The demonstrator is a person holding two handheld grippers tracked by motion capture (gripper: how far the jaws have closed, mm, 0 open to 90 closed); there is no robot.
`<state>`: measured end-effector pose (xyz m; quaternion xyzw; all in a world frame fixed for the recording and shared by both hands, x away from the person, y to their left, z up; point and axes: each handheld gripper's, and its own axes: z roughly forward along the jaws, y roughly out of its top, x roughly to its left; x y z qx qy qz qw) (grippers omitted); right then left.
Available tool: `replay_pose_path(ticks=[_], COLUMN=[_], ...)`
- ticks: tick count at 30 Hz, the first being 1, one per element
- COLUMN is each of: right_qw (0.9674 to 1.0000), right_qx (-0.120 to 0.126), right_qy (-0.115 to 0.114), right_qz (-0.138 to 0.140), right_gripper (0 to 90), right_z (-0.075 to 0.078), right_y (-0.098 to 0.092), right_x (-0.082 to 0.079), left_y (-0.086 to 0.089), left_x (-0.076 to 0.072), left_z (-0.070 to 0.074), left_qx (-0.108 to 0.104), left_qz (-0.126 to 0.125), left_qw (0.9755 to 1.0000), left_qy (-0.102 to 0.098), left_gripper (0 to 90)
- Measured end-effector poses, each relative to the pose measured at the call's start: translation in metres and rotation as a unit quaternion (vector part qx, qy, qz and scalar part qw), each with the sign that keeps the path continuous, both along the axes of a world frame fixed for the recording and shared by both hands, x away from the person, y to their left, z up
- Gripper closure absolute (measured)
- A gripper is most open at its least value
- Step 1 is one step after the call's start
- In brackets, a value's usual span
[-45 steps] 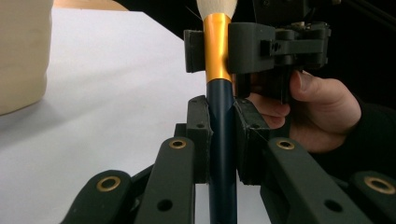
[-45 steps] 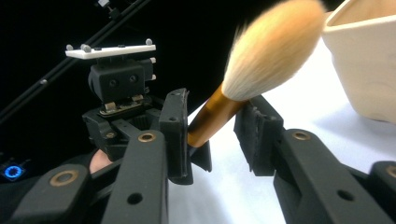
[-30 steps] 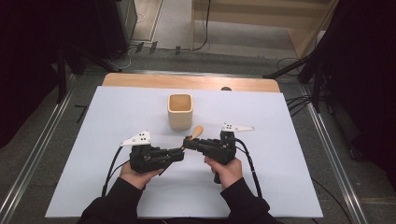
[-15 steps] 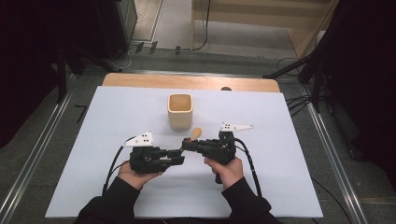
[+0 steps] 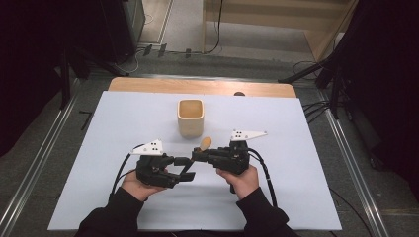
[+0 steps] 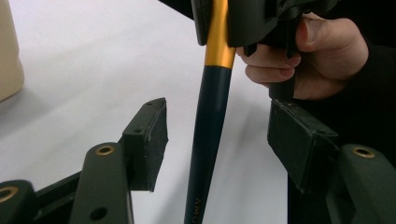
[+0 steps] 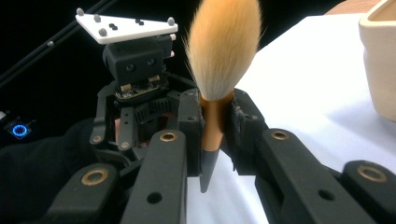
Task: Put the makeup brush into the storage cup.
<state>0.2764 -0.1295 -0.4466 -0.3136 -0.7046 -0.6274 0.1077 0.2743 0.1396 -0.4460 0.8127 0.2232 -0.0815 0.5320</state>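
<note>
A makeup brush (image 7: 224, 46) has an orange tuft, a gold ferrule and a dark handle (image 6: 210, 121). My right gripper (image 7: 215, 130) is shut on the ferrule, and in the high view the tuft (image 5: 205, 143) sticks out past its jaws (image 5: 198, 155). My left gripper (image 6: 219, 135) is open, its two pads on either side of the handle and apart from it. In the high view the left gripper (image 5: 187, 168) faces the right one at the table's near middle. A cream square cup (image 5: 190, 117) stands just behind the brush.
A white sheet (image 5: 296, 148) covers the table, with a wooden edge (image 5: 197, 86) at the back. The cup's wall shows at the right in the right gripper view (image 7: 380, 60) and at the left in the left gripper view (image 6: 7, 60). Cables trail from both grippers.
The right gripper and the brush have edged slightly nearer the person and the left gripper. The left hand has barely moved.
</note>
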Motion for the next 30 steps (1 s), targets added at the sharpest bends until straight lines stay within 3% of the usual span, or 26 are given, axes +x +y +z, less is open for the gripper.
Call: replay_pose_path(ticks=[3,13,17,30], right_qw=[0.9999,0.9984,0.9977,0.9939], right_qx=[-0.009,-0.04,-0.049,-0.078], right_qy=[-0.007,-0.026,-0.03,-0.053], right_qz=[0.008,0.03,0.035,0.057], right_gripper=[78.2,78.2,78.2,78.2], right_z=[0.002,0.005,0.007,0.012], right_y=[0.001,0.003,0.003,0.002], right_x=[0.0,-0.001,0.0,0.001], left_y=[0.002,0.005,0.007,0.008], left_x=[0.0,0.002,0.002,0.004], left_z=[0.003,0.007,0.009,0.012], left_qx=[0.001,0.012,0.005,0.024], left_qz=[0.0,-0.009,-0.012,-0.041], left_qw=[1.0,0.9998,0.9998,0.9985], left_qy=[-0.009,-0.013,-0.013,-0.026], left_gripper=[35.7,30.5,29.9,26.4])
